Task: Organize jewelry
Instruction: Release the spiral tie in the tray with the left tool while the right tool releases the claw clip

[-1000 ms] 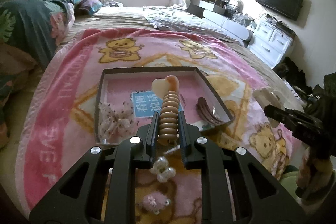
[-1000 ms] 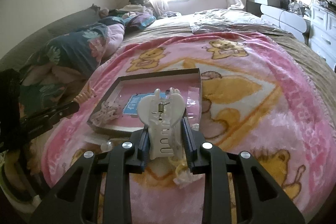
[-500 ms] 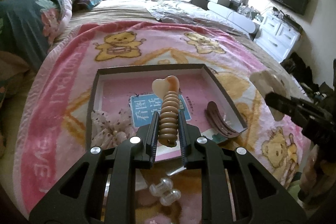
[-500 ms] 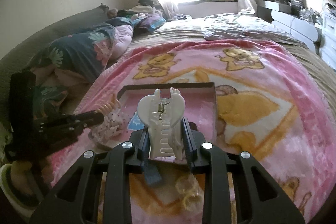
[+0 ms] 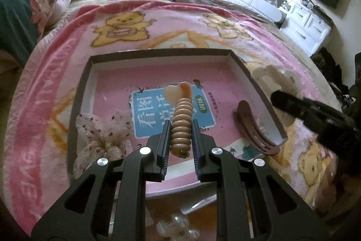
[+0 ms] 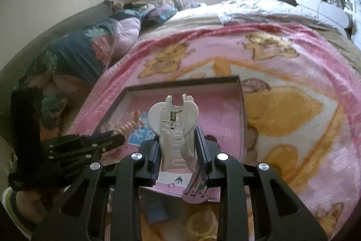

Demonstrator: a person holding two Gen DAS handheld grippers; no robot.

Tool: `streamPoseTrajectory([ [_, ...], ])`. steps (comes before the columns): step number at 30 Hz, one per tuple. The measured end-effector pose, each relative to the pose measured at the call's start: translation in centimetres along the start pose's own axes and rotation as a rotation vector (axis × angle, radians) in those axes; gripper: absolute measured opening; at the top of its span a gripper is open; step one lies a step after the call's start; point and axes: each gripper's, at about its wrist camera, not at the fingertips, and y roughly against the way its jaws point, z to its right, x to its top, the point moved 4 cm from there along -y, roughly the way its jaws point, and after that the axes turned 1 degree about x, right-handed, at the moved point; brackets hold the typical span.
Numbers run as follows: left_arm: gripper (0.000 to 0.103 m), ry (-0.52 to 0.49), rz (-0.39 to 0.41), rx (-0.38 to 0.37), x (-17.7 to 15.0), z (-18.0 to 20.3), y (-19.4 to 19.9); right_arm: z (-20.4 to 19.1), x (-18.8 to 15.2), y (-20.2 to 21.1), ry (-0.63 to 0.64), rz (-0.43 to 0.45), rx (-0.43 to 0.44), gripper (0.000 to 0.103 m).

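Note:
A shallow dark-rimmed box with a pink floor lies on the pink bear blanket. My left gripper is shut on a brown ribbed hair clip with a heart tip, held above the box floor. My right gripper is shut on a white claw clip, above the box's near part. The right gripper also shows in the left wrist view at the box's right rim. A sheer spotted bow and a brown clip lie in the box.
A clear beaded piece lies on the blanket just below the box. A pink clip sits at the box's near edge. Bedding and pillows are at the left, a white dresser and TV at the right.
Both grippers have moved forward over the box with their clips still held. The box now fills more of each view.

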Motion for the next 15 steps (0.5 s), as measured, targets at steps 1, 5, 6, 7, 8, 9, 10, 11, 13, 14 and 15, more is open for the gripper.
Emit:
streamPoseTrajectory([
  [1,0.011,0.002,-0.005,0.002,0.0,0.0,-0.3,-0.1,-0.2,-0.4,0.007,-0.007,-0.003,0.027],
  [5,0.011,0.008,-0.027,0.009,-0.5,-0.4,-1.3,-0.4,-0.8,-1.7,0.027,-0.032,-0.006,0.027],
  [6,0.011,0.008,-0.030,0.015,-0.6,-0.5,-1.4,-0.4,-0.9,-2.2,0.027,-0.044,-0.010,0.027],
  [7,0.011,0.008,-0.033,0.019,-0.7,-0.5,-1.5,-0.4,-1.0,-2.4,0.027,-0.050,-0.011,0.027],
  [8,0.011,0.012,-0.038,0.023,-0.8,-0.7,-1.6,-0.5,-1.2,-2.6,0.027,-0.053,-0.009,0.027],
  [9,0.012,0.017,-0.038,0.027,-0.9,-0.9,-1.6,-0.6,-1.2,-2.8,0.030,-0.057,-0.008,0.027],
  [10,0.015,0.021,-0.039,0.031,-1.0,-1.0,-1.5,-0.7,-1.3,-3.1,0.035,-0.062,-0.010,0.027],
  [11,0.019,0.026,-0.038,0.035,-1.0,-1.2,-1.4,-0.7,-1.3,-3.2,0.038,-0.064,-0.011,0.027],
  [13,0.025,0.027,-0.031,0.047,-1.0,-1.5,-1.0,-0.9,-1.5,-3.6,0.038,-0.078,-0.007,0.027],
  [14,0.028,0.028,-0.026,0.054,-1.0,-1.7,-0.6,-1.0,-1.7,-3.9,0.040,-0.088,-0.005,0.028],
  [15,0.030,0.031,-0.022,0.057,-1.0,-1.8,-0.4,-1.1,-1.8,-4.0,0.043,-0.092,-0.005,0.029],
])
